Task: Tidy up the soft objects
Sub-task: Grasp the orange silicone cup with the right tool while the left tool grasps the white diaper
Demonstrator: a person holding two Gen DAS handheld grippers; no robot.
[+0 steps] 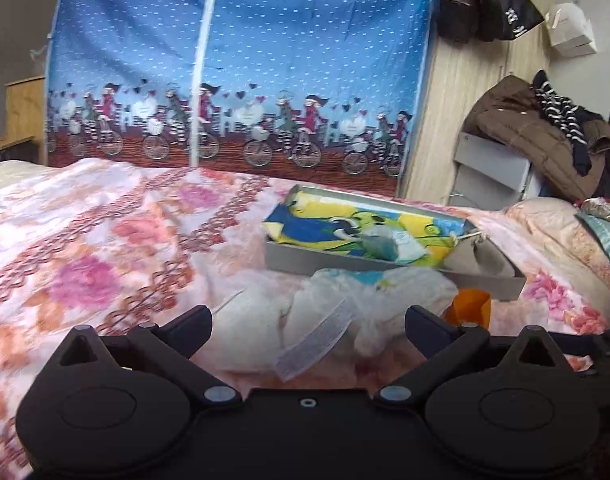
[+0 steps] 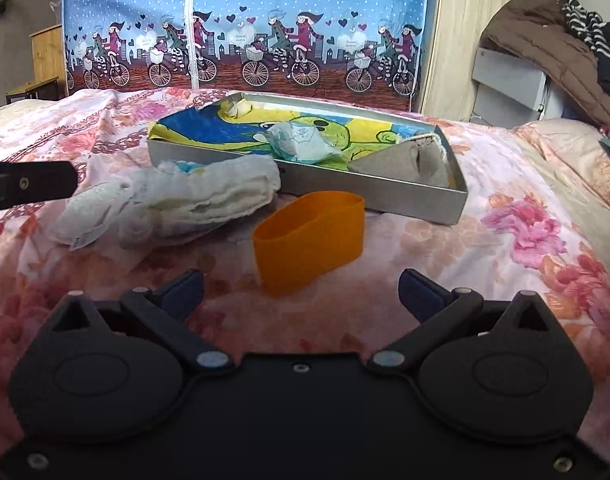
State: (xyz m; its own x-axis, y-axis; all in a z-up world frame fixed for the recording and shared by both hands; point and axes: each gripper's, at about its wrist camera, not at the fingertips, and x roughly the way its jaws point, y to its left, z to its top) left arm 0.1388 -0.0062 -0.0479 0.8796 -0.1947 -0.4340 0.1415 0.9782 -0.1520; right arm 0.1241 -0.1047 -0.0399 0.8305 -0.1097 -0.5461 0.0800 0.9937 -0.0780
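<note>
Right wrist view: white cloth bundle [image 2: 177, 204] lies crumpled on the floral bedspread [image 2: 505, 248], with a tag sticking out, just left of the orange band [image 2: 309, 236] and touching the front wall of the gray tray [image 2: 369, 194]. The tray holds a colorful cartoon cloth [image 2: 225, 132], a pale pouch [image 2: 301, 142] and a gray pouch [image 2: 401, 166]. Right gripper [image 2: 301, 292] is wide open, empty, orange band just ahead. Left gripper [image 1: 309, 330] is wide open, holding nothing, with the bundle between its fingers.
</note>
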